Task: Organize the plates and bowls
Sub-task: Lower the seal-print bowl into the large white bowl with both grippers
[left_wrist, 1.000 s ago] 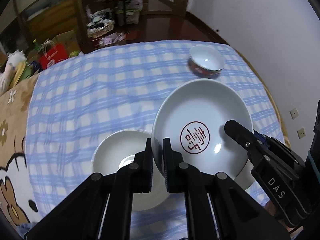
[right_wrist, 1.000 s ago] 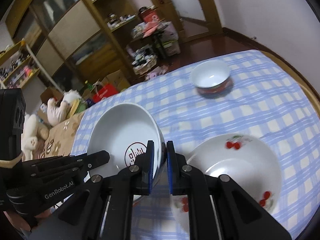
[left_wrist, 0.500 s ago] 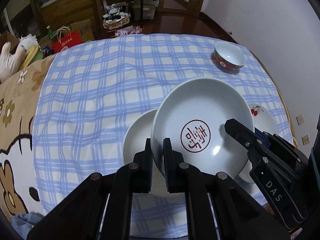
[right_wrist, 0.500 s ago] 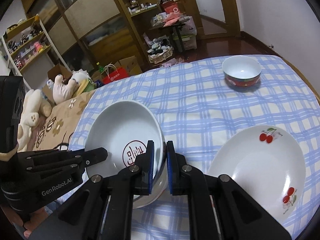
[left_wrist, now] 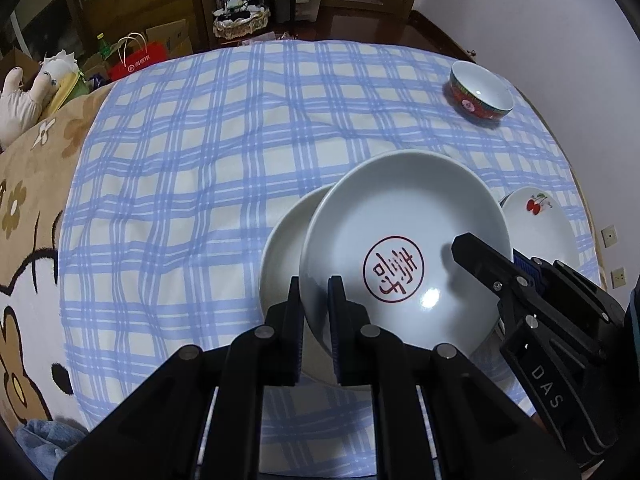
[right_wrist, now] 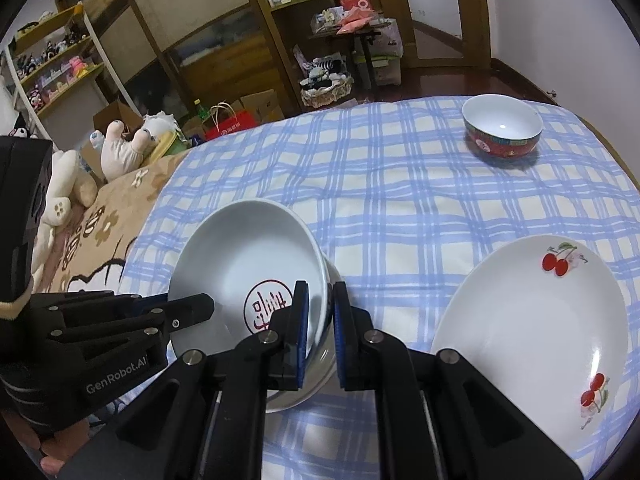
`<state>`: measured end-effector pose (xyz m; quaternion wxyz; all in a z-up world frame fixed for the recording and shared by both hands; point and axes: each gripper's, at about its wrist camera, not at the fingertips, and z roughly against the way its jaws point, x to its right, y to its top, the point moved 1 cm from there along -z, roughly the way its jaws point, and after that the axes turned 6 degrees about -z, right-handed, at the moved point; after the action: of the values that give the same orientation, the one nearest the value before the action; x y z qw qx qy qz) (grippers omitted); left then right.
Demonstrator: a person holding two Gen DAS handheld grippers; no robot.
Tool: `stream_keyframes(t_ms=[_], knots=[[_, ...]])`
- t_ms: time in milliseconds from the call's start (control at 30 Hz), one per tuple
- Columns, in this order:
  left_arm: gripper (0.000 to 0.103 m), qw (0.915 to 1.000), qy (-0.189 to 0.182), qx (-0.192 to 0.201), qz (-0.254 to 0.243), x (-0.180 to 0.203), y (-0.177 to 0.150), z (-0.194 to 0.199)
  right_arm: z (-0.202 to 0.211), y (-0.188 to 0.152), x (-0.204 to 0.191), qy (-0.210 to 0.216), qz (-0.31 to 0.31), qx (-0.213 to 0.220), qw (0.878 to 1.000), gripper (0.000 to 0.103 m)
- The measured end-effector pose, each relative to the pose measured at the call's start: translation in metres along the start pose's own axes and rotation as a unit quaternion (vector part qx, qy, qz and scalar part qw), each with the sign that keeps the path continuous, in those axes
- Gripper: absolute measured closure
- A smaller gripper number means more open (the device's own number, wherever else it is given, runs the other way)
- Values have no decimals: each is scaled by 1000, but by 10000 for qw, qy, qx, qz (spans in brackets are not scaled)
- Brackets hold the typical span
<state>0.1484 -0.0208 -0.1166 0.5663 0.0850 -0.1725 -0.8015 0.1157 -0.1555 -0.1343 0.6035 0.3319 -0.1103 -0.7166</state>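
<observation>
A plain white plate [left_wrist: 280,248] lies on the blue checked worktop [left_wrist: 192,168], left of centre in the left wrist view. Over it, tilted, sits the stamped plate [left_wrist: 404,248] with a red seal mark; whether its underside touches the plain one is hard to tell. The left tongs [left_wrist: 314,316] are closed on its near-left rim, one finger inside, one outside. The right tongs [right_wrist: 320,320] pinch the opposite rim the same way. Just beside, to the right, the cherry plate [right_wrist: 528,320] rests flat on the cloth. Well apart, at the far right edge, stands a red-banded bowl [right_wrist: 502,132], upright.
</observation>
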Motion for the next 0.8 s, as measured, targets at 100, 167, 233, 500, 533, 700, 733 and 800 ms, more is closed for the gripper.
stream_keyframes(t_ms=[100, 167, 233, 500, 533, 700, 733, 800], knots=[[92, 10000, -42, -70, 49, -2, 0, -5, -4, 0, 0, 1, 3, -38, 10000, 90], [91, 10000, 3, -92, -5, 0, -1, -6, -6, -1, 1, -7, 11, -66, 10000, 90], [91, 9999, 44, -107, -48, 1, -2, -7, -9, -1, 1, -27, 29, -93, 9999, 90], [90, 9997, 5, -243, -9, 0, -2, -16, -14, -2, -1, -103, 156, -73, 9998, 90], [90, 9997, 12, -251, -17, -1, -2, -16, -15, -3, -1, -101, 179, -69, 9998, 90], [90, 9992, 216, -334, -79, -4, -1, -21, -24, -7, -5, -61, 247, -169, 9995, 90], [91, 9991, 248, -336, -54, -5, 0, -22, -27, -8, -7, -81, 319, -183, 9993, 90], [91, 9990, 291, -341, -19, -8, 1, -22, -28, -8, -13, -202, 487, -93, 9986, 90]])
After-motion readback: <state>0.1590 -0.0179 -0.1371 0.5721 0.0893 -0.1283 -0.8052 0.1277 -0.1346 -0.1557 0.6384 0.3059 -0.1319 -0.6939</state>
